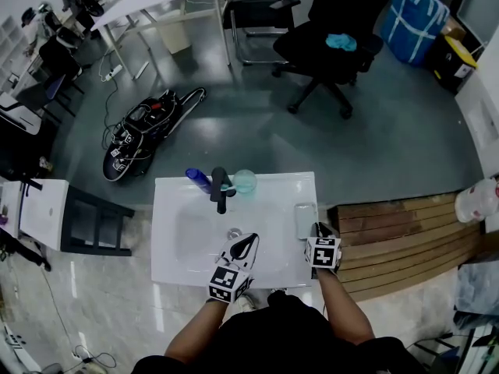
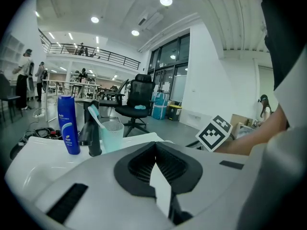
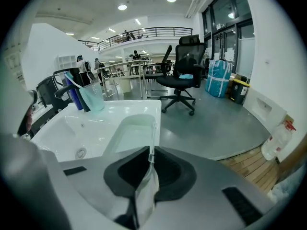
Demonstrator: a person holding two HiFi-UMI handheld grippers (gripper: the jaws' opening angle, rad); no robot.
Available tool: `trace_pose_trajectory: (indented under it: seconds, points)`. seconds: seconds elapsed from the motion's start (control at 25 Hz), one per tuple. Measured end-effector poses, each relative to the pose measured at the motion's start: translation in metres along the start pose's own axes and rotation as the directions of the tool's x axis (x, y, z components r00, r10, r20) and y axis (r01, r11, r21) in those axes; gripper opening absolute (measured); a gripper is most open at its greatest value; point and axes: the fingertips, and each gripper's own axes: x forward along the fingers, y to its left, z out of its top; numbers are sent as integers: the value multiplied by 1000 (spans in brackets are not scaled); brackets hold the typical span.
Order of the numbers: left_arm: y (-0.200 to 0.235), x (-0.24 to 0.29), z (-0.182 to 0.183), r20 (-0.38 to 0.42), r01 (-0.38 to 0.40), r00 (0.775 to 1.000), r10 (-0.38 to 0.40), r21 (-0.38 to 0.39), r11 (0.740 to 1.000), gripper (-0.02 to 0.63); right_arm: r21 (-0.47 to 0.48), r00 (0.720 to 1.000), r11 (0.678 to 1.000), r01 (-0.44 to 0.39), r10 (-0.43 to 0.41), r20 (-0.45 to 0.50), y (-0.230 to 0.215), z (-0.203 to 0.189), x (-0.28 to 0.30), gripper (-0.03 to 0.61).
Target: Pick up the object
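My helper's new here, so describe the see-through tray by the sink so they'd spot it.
Find the white sink. On its right rim lies a pale translucent rectangular tray. It is low and flat, while the blue bottle, black tap and teal cup stand along the back rim.

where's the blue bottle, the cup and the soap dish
blue bottle [image 2: 68,124], left gripper view, front of body
cup [image 2: 112,137], left gripper view, side wall
soap dish [image 3: 130,134], right gripper view, inner floor

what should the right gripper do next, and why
Probably lift a little, straight up: the right gripper looks shut on the near edge of the clear tray, which lies flat on the sink rim.
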Motion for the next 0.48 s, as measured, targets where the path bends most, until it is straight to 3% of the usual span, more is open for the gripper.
trace_pose_trajectory:
  seconds: [0.48]
  points:
    - [-2, -15, 3, 8, -11, 1000, 11, 5, 1000, 14, 19, 998, 1000, 9, -10, 60, 3, 10, -15, 37]
